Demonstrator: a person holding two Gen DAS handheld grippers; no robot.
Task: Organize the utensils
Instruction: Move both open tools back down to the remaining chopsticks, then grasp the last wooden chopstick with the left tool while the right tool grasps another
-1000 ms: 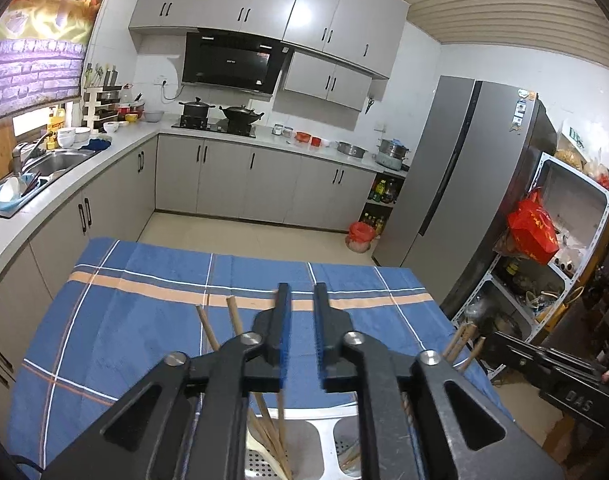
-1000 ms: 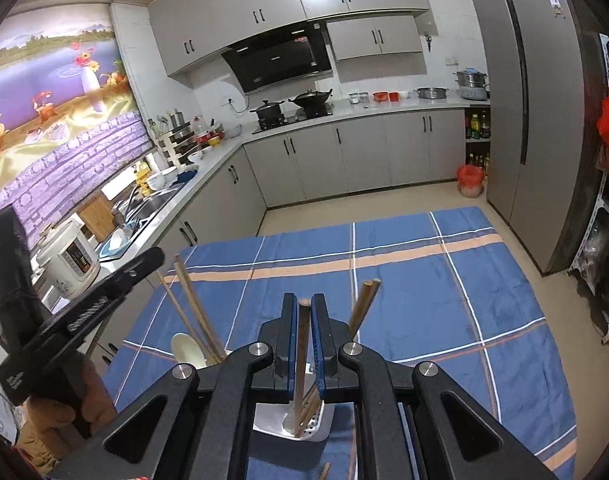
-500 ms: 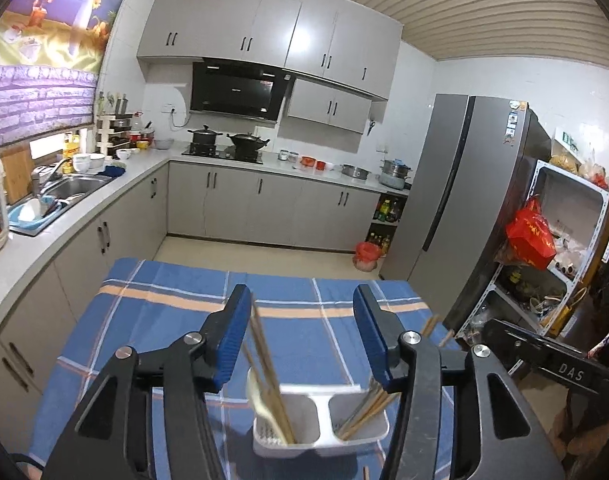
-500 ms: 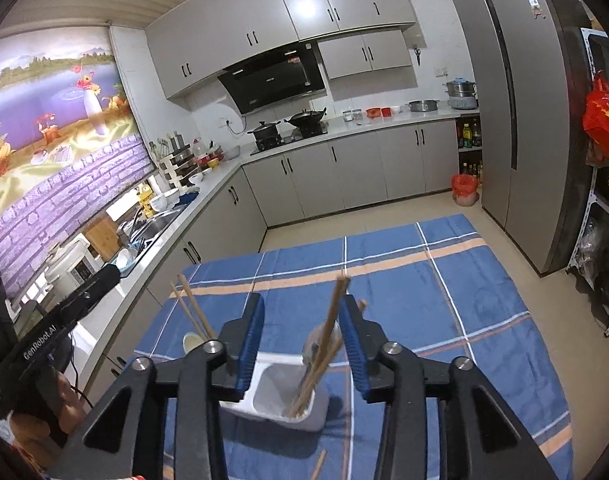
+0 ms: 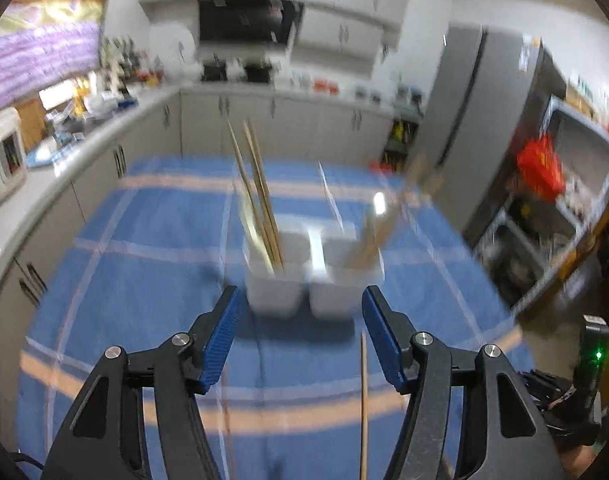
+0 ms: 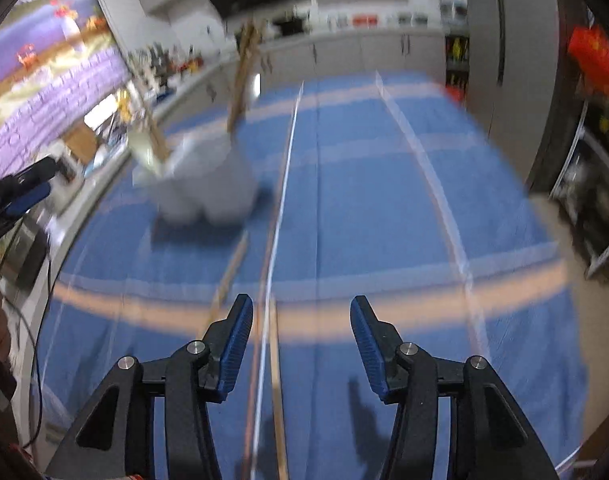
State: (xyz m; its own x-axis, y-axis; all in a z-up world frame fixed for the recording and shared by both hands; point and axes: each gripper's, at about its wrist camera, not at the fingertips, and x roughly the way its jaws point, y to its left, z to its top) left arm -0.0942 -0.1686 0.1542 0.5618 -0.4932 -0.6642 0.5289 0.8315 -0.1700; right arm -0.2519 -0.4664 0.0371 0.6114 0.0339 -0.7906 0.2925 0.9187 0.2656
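A white two-compartment utensil holder (image 5: 314, 276) stands on the blue checked tablecloth (image 5: 144, 264), with wooden chopsticks (image 5: 256, 196) upright in its left compartment and more in the right. My left gripper (image 5: 298, 330) is open and empty just in front of it. A loose chopstick (image 5: 363, 404) lies on the cloth between its fingers. My right gripper (image 6: 300, 338) is open and empty, low over the cloth; the holder (image 6: 212, 184) is ahead to its left. Loose chopsticks (image 6: 278, 412) lie on the cloth under it. Both views are blurred.
Kitchen counters with a rice cooker (image 5: 2, 156) run along the left. A grey fridge (image 5: 476, 120) and open shelves (image 5: 564, 184) stand to the right of the table. The other gripper shows at the left edge of the right wrist view (image 6: 20, 196).
Both grippers opened from shut, letting chopsticks go into the holder, then pulled back and dropped low toward the tablecloth. The holder now stands farther ahead of both.
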